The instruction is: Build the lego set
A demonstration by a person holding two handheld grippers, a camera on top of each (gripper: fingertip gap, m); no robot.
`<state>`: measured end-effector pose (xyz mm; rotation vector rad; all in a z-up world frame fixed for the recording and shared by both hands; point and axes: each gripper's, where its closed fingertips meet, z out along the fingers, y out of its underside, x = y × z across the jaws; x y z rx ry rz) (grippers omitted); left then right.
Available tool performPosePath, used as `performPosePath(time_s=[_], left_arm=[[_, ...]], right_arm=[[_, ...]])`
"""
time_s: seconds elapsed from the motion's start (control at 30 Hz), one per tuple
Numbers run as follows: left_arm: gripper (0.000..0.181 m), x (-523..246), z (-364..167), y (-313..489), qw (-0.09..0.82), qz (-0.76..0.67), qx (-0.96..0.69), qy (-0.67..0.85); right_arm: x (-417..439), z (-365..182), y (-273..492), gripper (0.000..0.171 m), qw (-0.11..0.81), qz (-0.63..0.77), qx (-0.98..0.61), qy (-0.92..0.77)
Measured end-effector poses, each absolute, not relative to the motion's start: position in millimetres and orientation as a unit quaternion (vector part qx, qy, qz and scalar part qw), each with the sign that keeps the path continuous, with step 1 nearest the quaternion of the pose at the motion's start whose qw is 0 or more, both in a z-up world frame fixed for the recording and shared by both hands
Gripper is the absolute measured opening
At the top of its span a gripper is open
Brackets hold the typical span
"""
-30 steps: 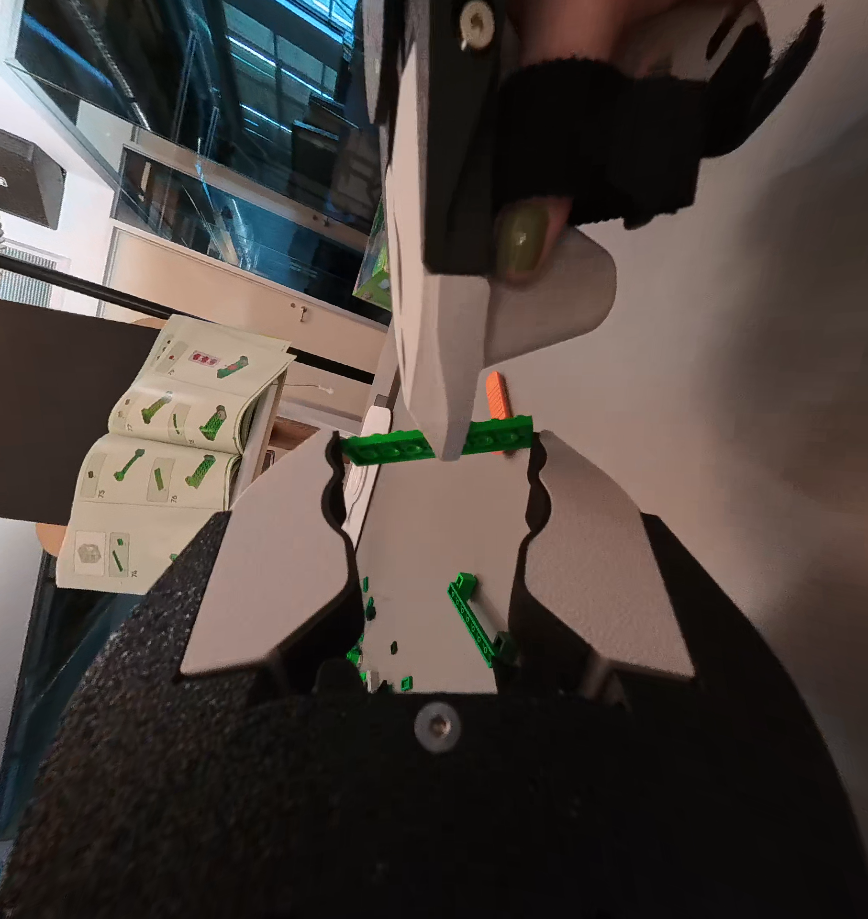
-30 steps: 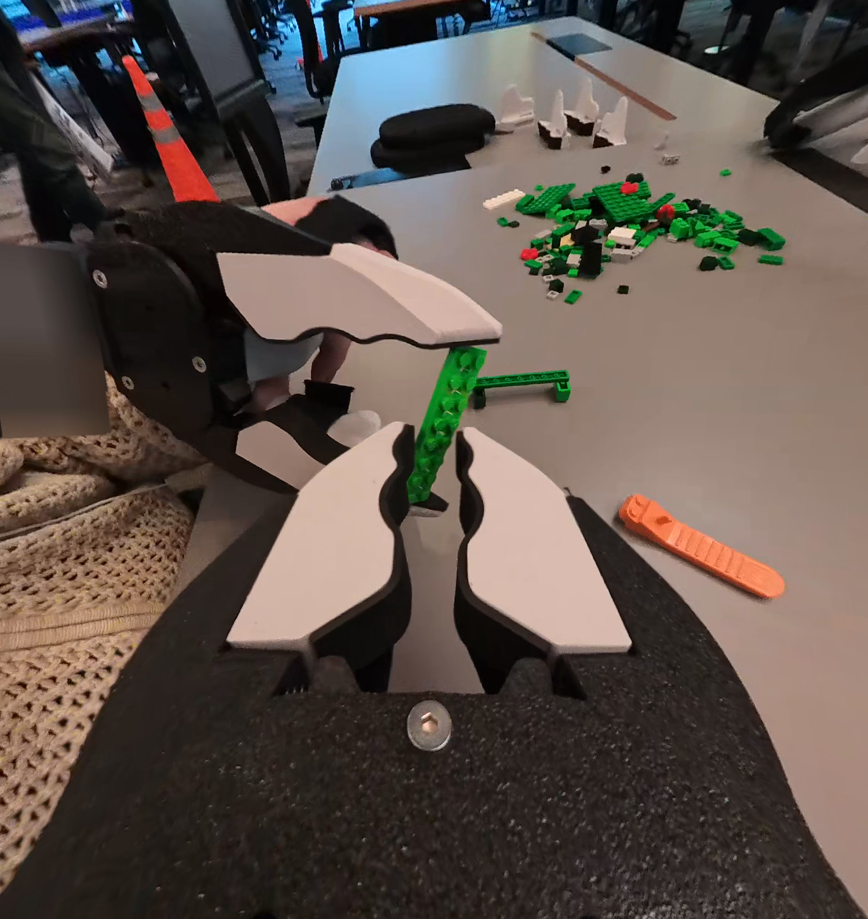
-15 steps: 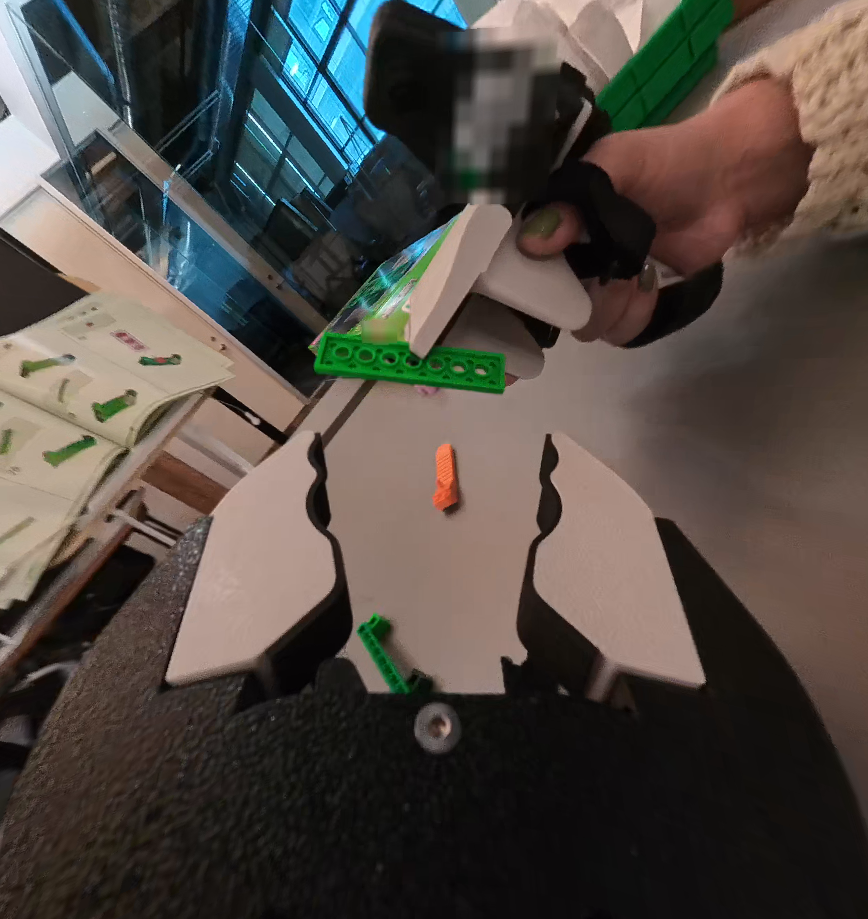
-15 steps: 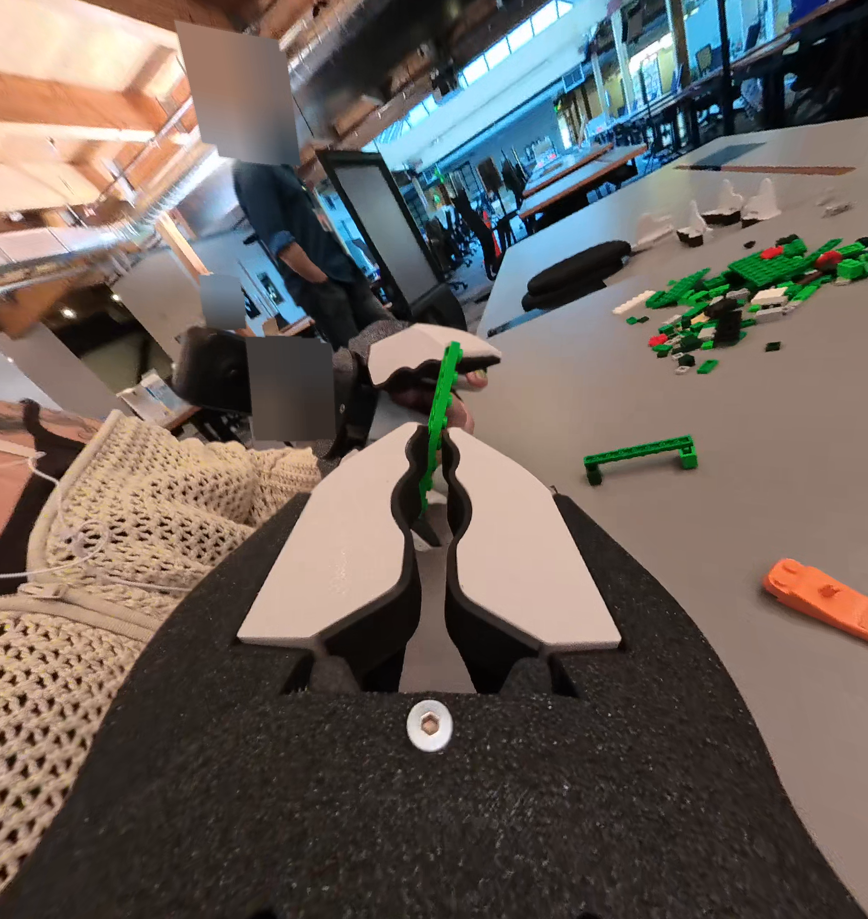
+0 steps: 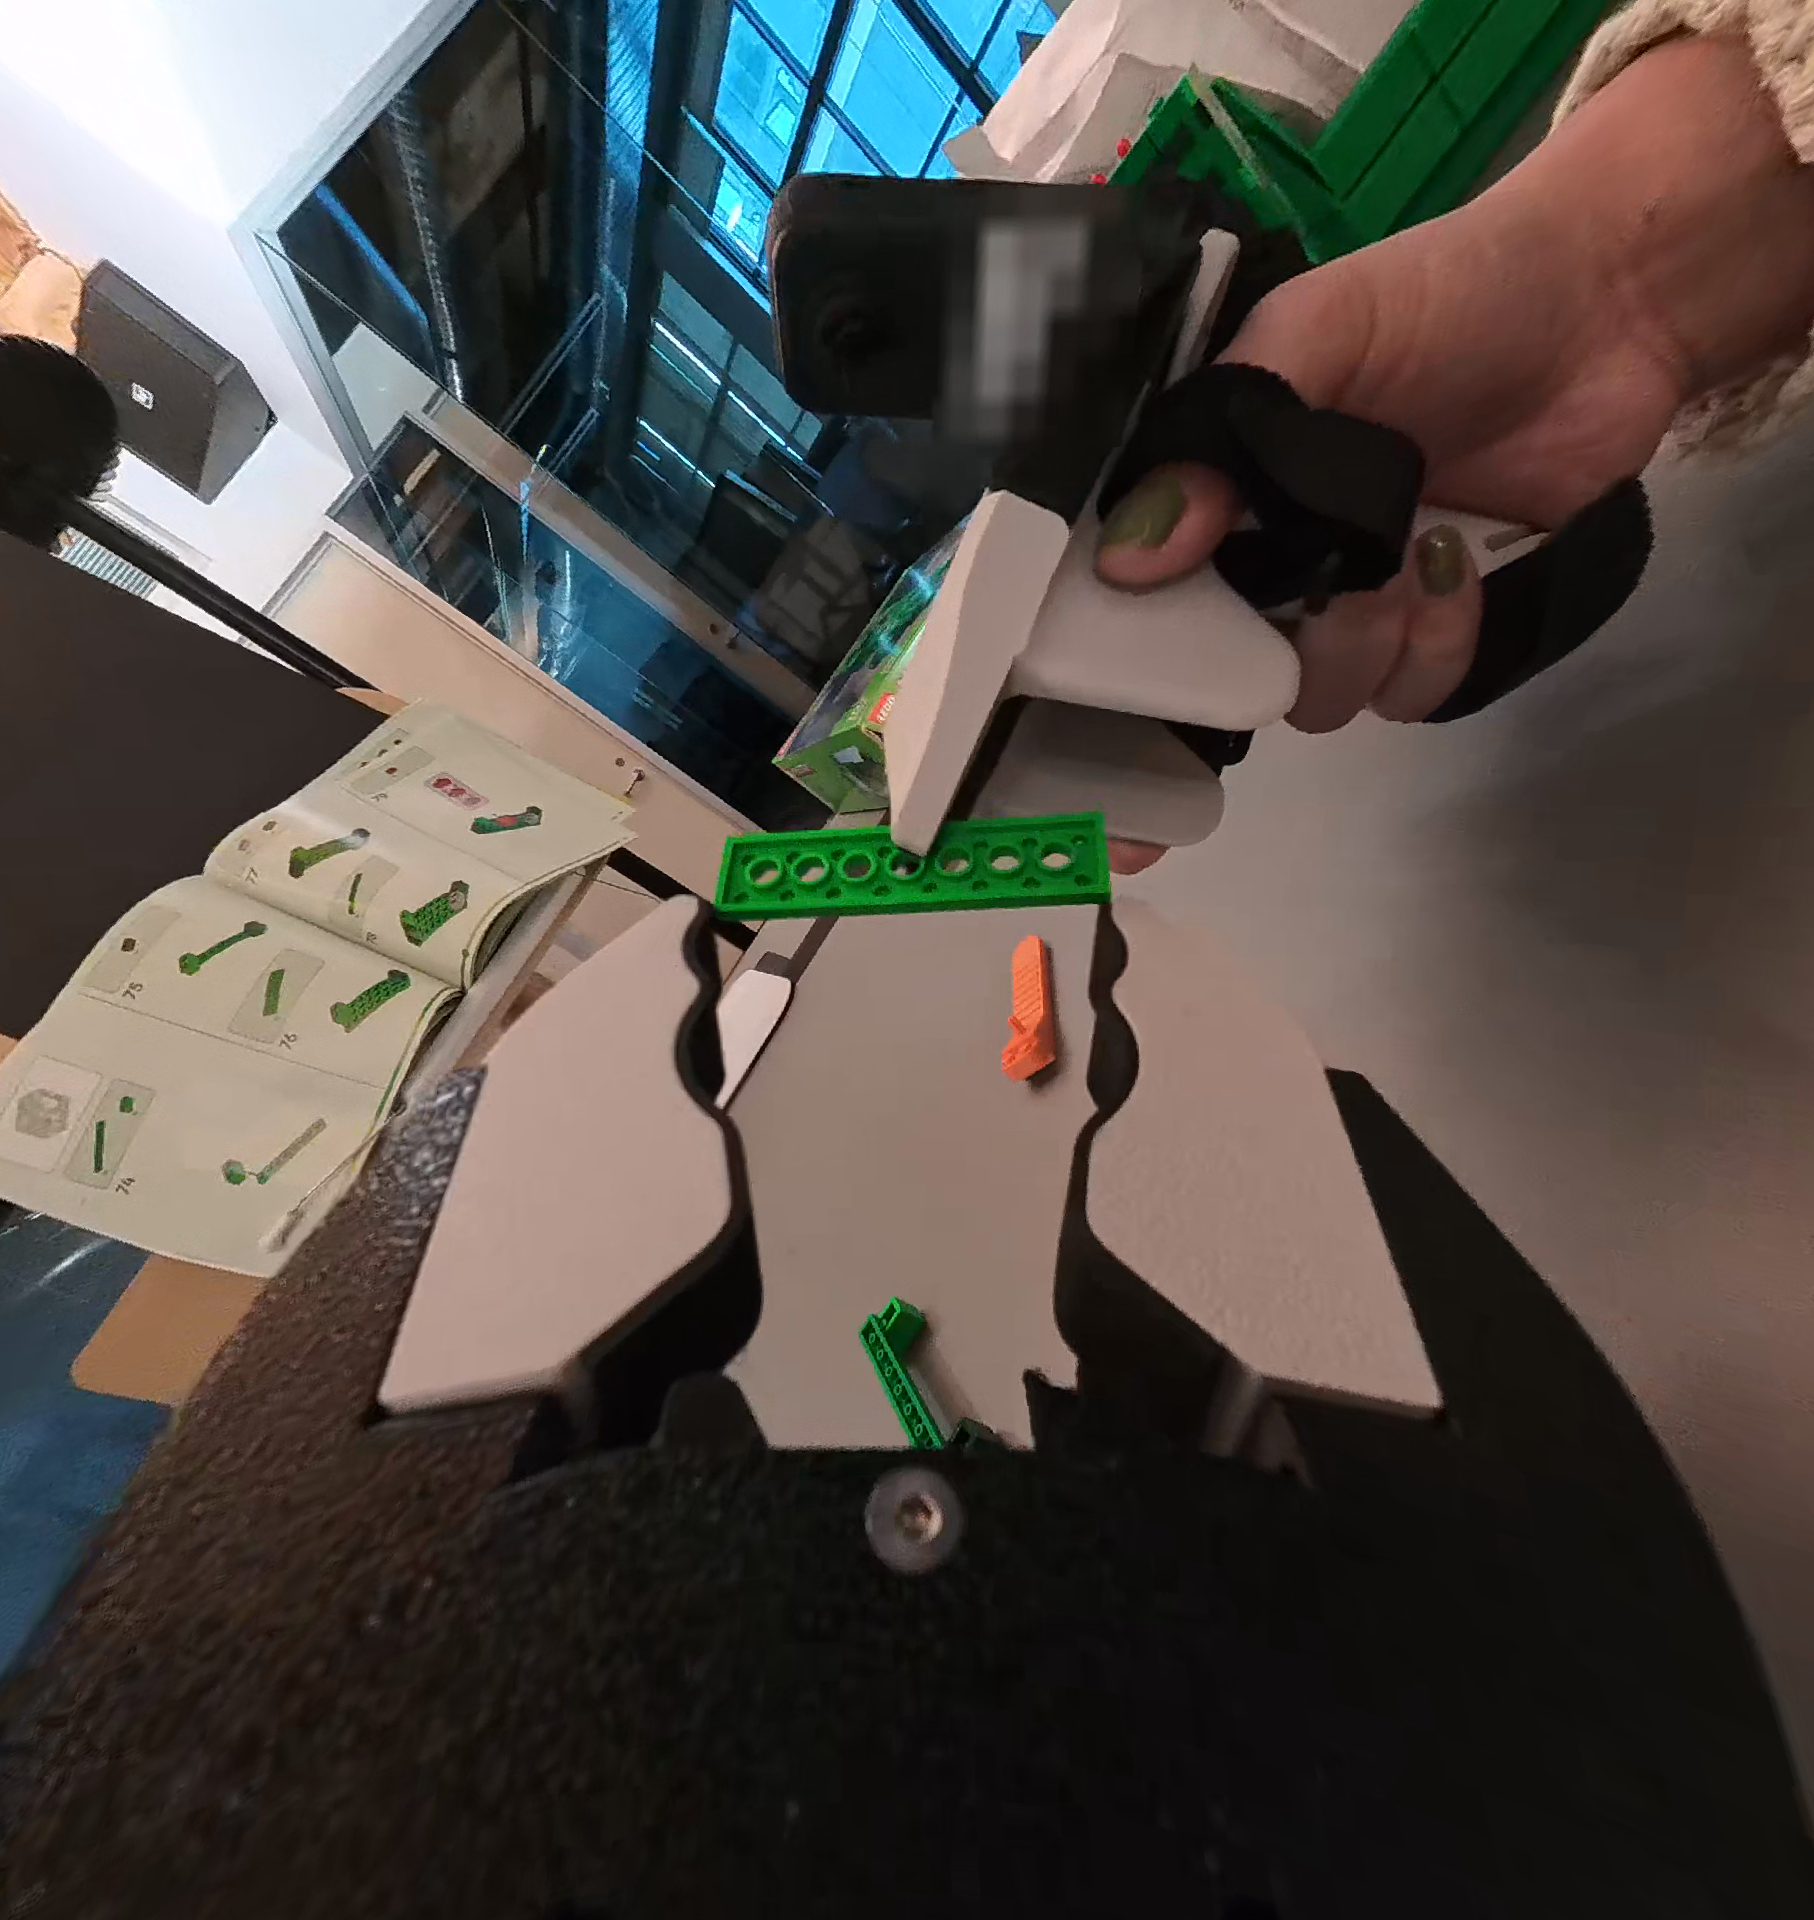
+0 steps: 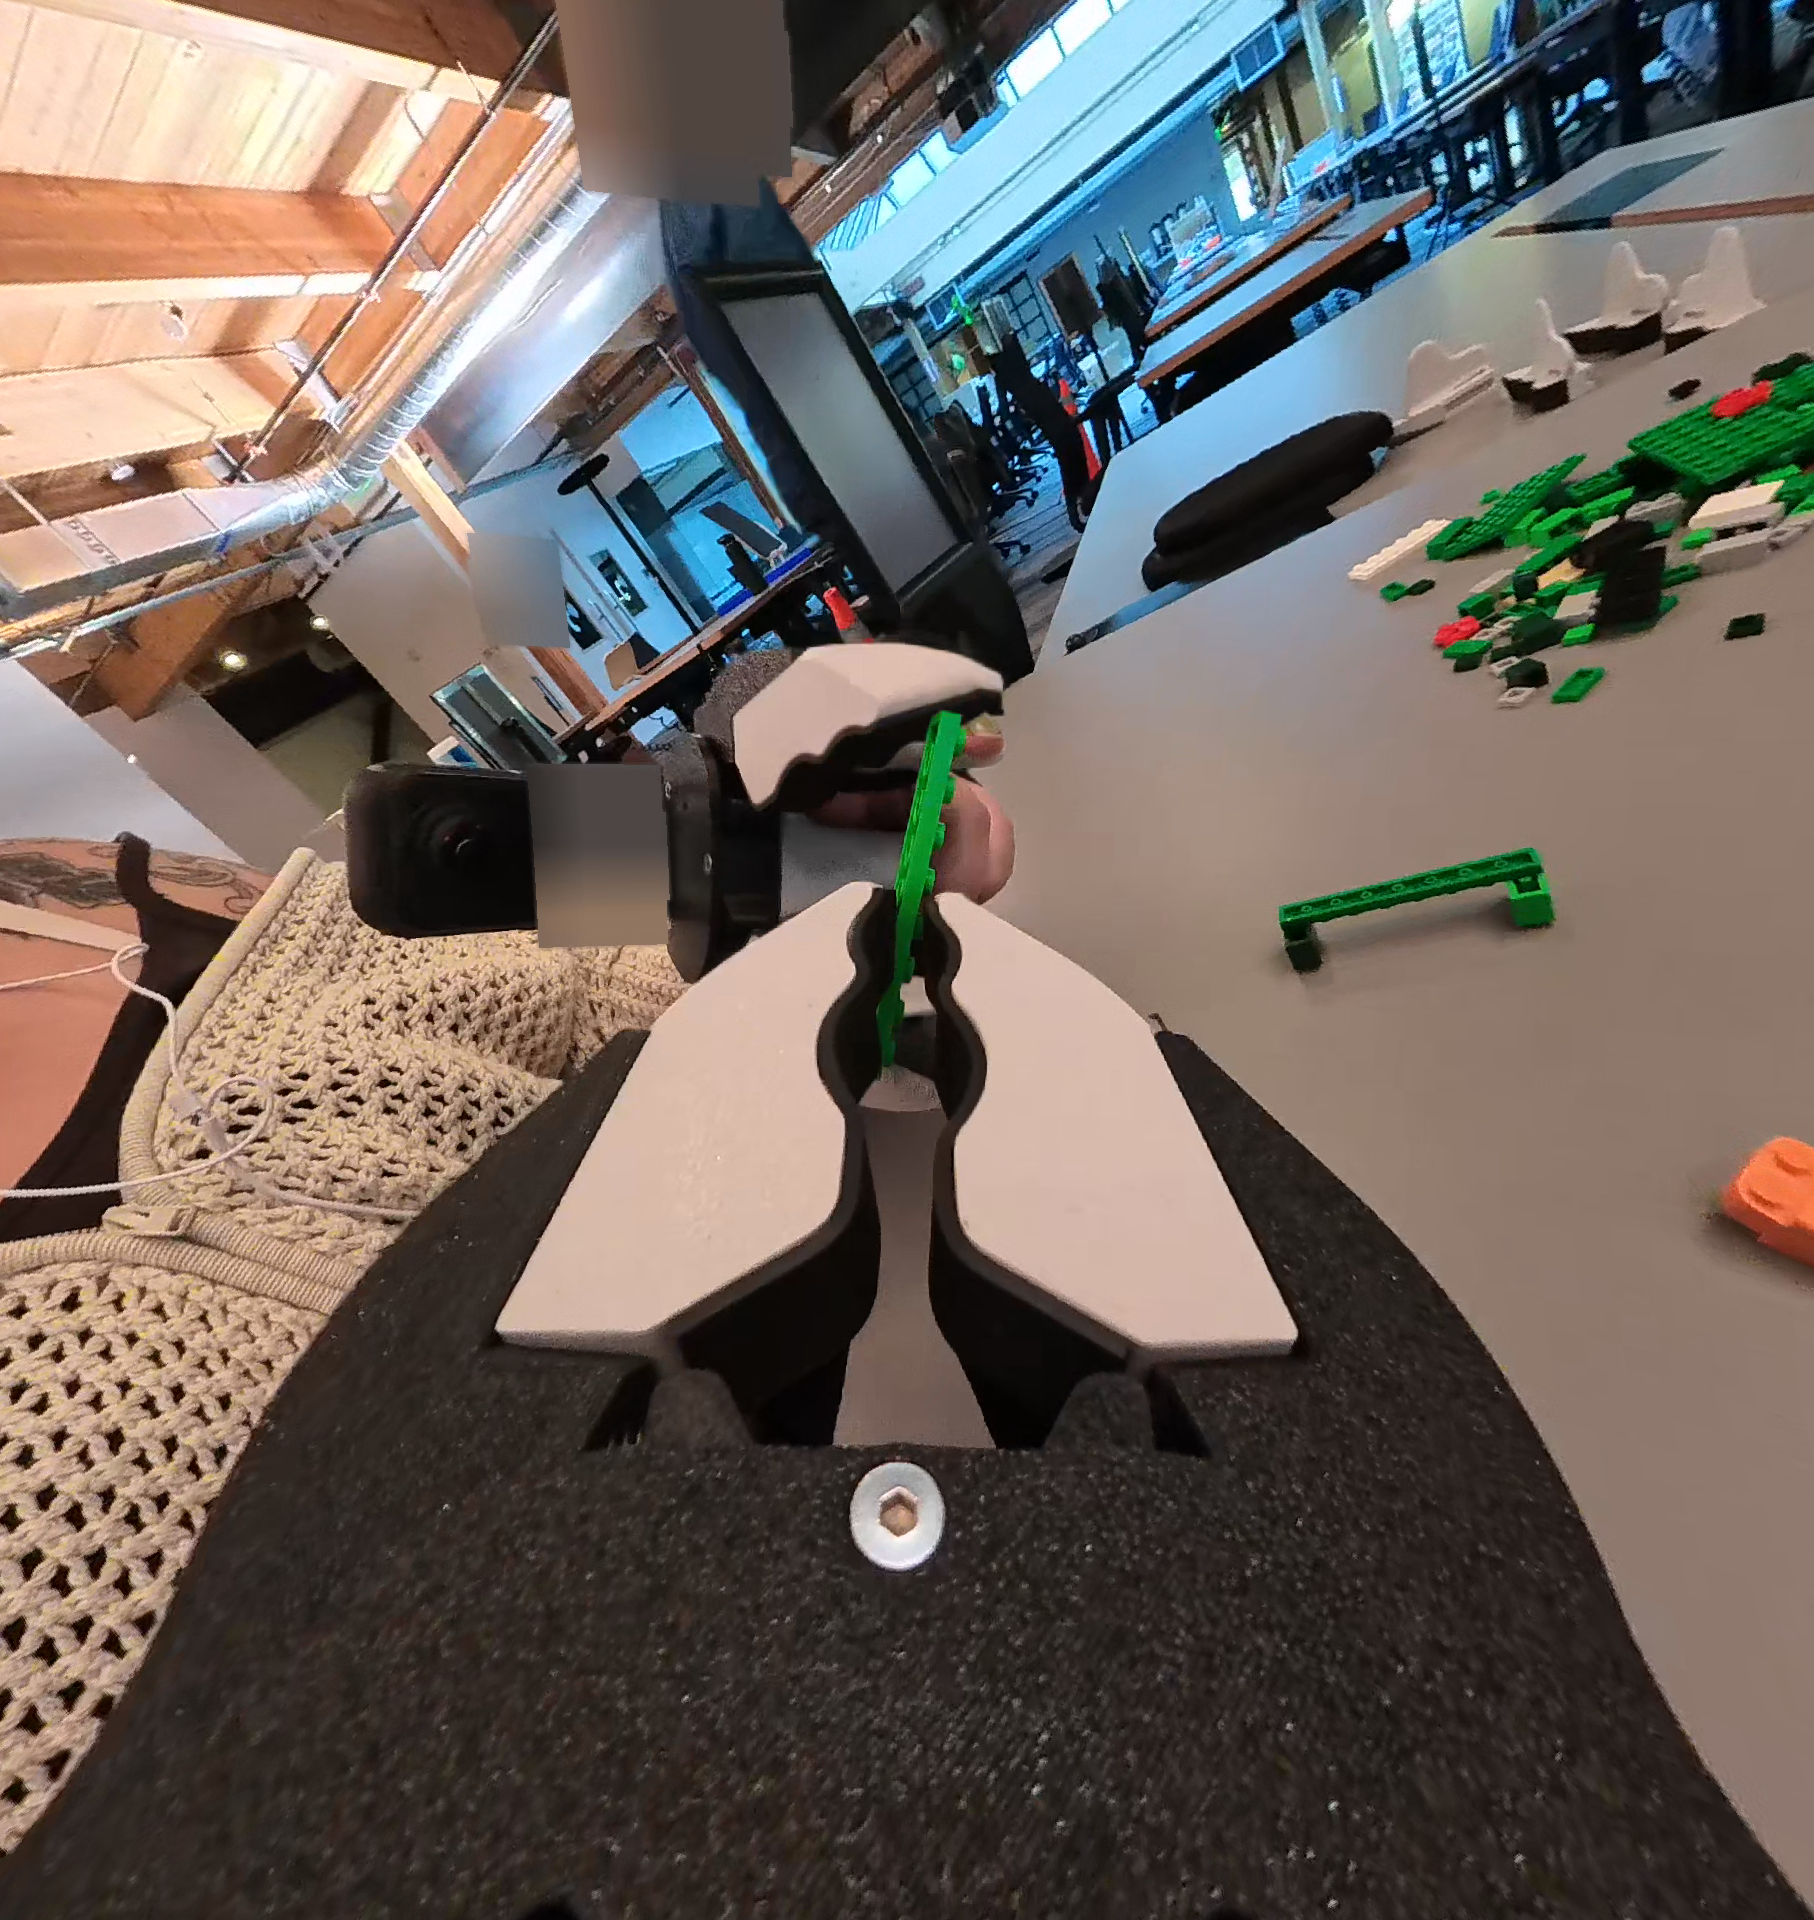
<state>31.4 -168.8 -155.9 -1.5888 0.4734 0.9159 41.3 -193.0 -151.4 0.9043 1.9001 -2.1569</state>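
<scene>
My right gripper [image 6: 905, 920] is shut on a long green plate [image 6: 922, 831] and holds it edge-up above the grey table [image 6: 1402, 1091]. In the left wrist view the plate [image 5: 913, 864] lies crosswise, its underside showing, just beyond the tips of my left gripper [image 5: 908, 925], which is open wide and empty. The right gripper [image 5: 944, 821] comes down on the plate from above there, a hand around it. In the right wrist view the left gripper's upper finger [image 6: 861, 696] sits by the plate's far end; its lower finger is hidden.
A green arch-shaped piece [image 6: 1417, 899] and an orange brick separator [image 6: 1807, 1210] lie on the table. A pile of loose bricks [image 6: 1661, 520] is at the far right. An open instruction booklet [image 5: 290, 966] and a green box [image 5: 861, 727] stand beyond the table edge. Only a small space, under 4 cm, lies between the two pairs of fingers. My left tips are roughly 12 cm from the orange brick separator [image 6: 1807, 1210].
The right gripper lifted the plate off the left gripper's tips, then brought it back close to them. Both grippers tilted up from the table. The left gripper stayed open.
</scene>
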Motion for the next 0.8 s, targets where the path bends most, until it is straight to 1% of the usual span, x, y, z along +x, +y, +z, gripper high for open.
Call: performPosePath(time_s=[0.07,0.17,0.2,0.33,0.43,0.57,0.6,0.73,0.8], left_arm=[[0.067,32,-156,-169,0.586,0.390,-0.680,0.204],[0.053,31,-152,-173,0.597,0.383,-0.677,0.195],[0.051,31,-151,-174,0.601,0.382,-0.675,0.194],[0.068,36,-157,-173,0.606,0.348,-0.688,0.197],[0.071,41,-157,-175,0.640,0.267,-0.701,0.168],[0.039,51,-156,-180,0.685,0.117,-0.709,0.121],[0.035,53,-156,-180,0.690,0.088,-0.710,0.111],[0.032,59,-161,-175,0.691,0.024,-0.718,0.077],[0.021,62,-161,-173,0.697,0.004,-0.714,0.068]], right_arm=[[42,-151,-194,0.004,0.066,-0.714,0.298,0.630],[44,-152,-195,0.004,0.070,-0.713,0.293,0.633],[44,-152,-195,0.004,0.069,-0.714,0.293,0.633],[44,-153,-196,0.004,0.054,-0.709,0.288,0.642],[44,-150,-195,0.004,0.036,-0.713,0.277,0.643],[47,-143,-194,0.005,-0.019,-0.722,0.242,0.647],[49,-141,-194,0.004,-0.030,-0.726,0.230,0.647],[55,-132,-198,0.005,-0.069,-0.740,0.195,0.640],[57,-131,-200,0.004,-0.075,-0.741,0.187,0.640]])
